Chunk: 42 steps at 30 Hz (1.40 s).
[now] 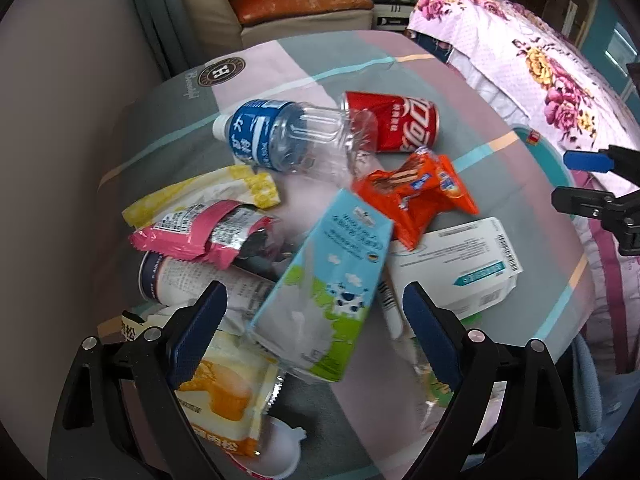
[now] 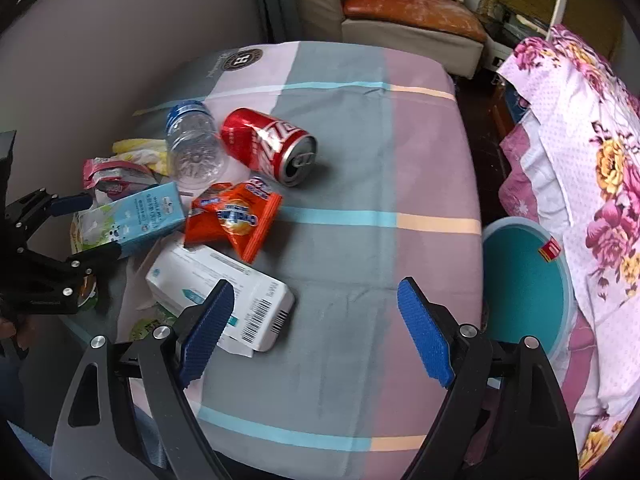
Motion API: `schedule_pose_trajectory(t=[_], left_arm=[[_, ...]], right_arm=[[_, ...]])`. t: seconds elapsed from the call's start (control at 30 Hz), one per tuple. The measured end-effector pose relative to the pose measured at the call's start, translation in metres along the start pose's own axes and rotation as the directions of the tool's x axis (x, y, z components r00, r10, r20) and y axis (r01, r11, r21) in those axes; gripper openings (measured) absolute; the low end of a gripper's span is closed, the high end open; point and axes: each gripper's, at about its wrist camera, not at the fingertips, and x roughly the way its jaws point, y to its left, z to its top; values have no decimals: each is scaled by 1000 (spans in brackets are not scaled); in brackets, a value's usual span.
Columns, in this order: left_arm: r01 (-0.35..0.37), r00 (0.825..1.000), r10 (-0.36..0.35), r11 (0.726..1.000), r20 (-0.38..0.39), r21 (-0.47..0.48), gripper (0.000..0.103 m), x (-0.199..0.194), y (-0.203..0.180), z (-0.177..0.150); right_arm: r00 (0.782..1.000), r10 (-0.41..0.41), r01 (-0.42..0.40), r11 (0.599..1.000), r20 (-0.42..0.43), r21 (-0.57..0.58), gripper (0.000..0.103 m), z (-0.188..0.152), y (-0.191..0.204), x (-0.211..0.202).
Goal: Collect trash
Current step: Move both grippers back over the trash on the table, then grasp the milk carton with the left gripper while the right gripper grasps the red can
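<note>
A pile of trash lies on the cloth-covered table (image 2: 340, 240). A blue milk carton (image 1: 320, 284) lies tilted between the fingers of my open left gripper (image 1: 314, 320), not clamped; it also shows in the right wrist view (image 2: 136, 220). Around it lie a clear water bottle (image 1: 288, 136), a red cola can (image 1: 396, 120), an orange snack wrapper (image 1: 416, 196), a white box (image 1: 468, 264) and a pink wrapper (image 1: 200, 232). My right gripper (image 2: 316, 328) is open and empty above bare cloth, right of the white box (image 2: 224, 292). A teal bin (image 2: 524, 284) stands by the table's right edge.
A bed with a floral pink cover (image 2: 592, 168) lies right of the bin. A beige sofa with an orange cushion (image 2: 404, 8) stands behind the table. A yellow wrapper (image 1: 208, 192), a cylindrical container (image 1: 192, 284) and a pastry packet (image 1: 224, 392) lie near my left gripper.
</note>
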Motion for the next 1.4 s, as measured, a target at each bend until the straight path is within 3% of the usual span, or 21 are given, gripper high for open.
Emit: schedule_pose_trajectory(t=[0.23,0.33,0.4,0.77,0.9,1.23,1.4], left_arm=[[-3,1000,3,1000,-20,24,90,12,4,2],[4,1000,-3,999,-24,40,81,15,2,4],[19,999,-18,999,-29,50,70,16,1,5],[15,997,-6,992,-72,122,70,34,-6,7],[57,996,-52,995,-67,82,58,32,-2,10],[146,986,-145,989,80,-6,54,-28,8,15],[177,984,-176,984,32,-14,54,-14,9,12]], right_arm=[[1000,19,-19,1000,-23,9,80,9,7,8],[999,22,-21,1000,-35,14,80,11,6,13],[999,24,-23,1000,-42,18,80,12,6,16],[997,49,-47,999,-67,24,80,18,5,29],[996,52,-52,999,-73,11,80,23,9,32],[996,55,-58,997,-65,-57,80,51,24,28],[997,59,-64,995,-59,-78,80,60,30,26]])
